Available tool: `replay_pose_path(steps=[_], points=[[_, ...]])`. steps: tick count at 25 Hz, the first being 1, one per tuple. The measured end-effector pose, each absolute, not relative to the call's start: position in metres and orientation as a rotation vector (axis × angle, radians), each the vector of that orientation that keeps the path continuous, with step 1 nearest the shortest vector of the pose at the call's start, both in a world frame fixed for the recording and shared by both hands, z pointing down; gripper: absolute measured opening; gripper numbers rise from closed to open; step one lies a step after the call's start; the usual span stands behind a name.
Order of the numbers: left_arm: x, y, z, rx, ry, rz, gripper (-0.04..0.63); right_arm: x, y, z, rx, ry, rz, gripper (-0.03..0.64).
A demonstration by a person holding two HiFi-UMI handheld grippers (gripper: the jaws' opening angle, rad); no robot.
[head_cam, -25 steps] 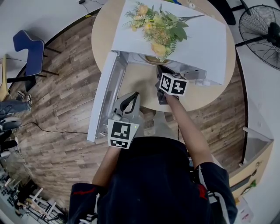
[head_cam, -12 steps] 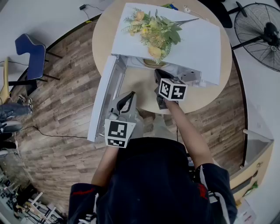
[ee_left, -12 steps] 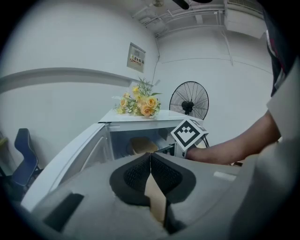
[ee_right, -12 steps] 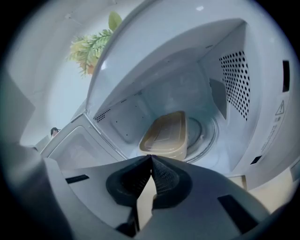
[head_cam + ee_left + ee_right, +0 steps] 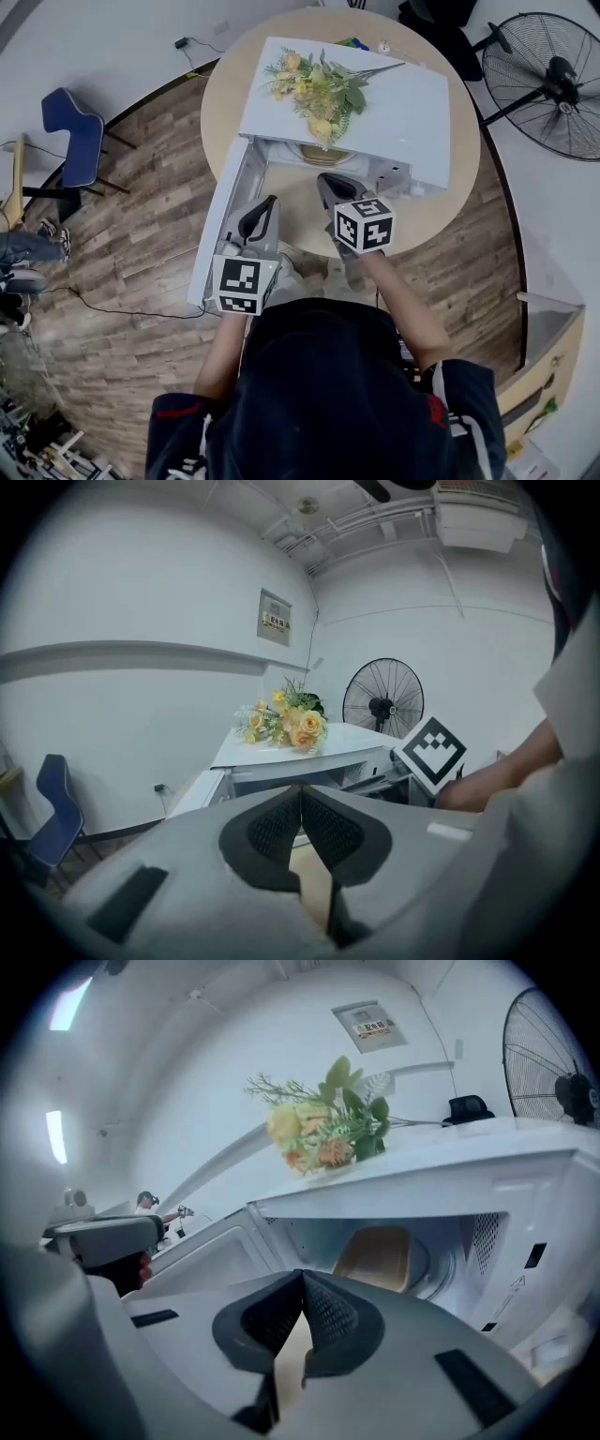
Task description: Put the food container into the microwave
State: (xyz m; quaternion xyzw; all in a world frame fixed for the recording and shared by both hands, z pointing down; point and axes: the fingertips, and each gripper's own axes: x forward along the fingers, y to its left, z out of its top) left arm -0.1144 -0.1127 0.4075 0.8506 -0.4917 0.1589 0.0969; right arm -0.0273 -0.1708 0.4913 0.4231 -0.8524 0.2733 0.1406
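Twice check container (image 5: 380, 1255) sits deep in microwave (image 5: 412, 112), then nudge door (image 5: 221, 220) shut with all jaws together, empty.

Yellow bouquet (image 5: 319, 86) lying flat; black fan (image 5: 549, 82) at right; blue chair (image 5: 71, 127) at left.

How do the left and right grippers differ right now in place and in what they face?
The right gripper reaches nearer the open mouth of the microwave; the left gripper sits further back, beside the open door. The right gripper view looks into the cavity at the tan container; the left gripper view shows the microwave from further off. Both have jaws shut on nothing.
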Motion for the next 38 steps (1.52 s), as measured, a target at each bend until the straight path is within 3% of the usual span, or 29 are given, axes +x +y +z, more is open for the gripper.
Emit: replay_pose_path(steps=[24,38], points=[[-0.118,-0.122,0.306,2.651,-1.657,0.247,0.017,-0.012,-0.153,0.274,1.259,-2.841,0.290,0.011],[-0.112,-0.127,0.282,2.698,-1.672,0.216,0.017,-0.004,-0.157,0.261,1.292,-2.857,0.234,0.011]])
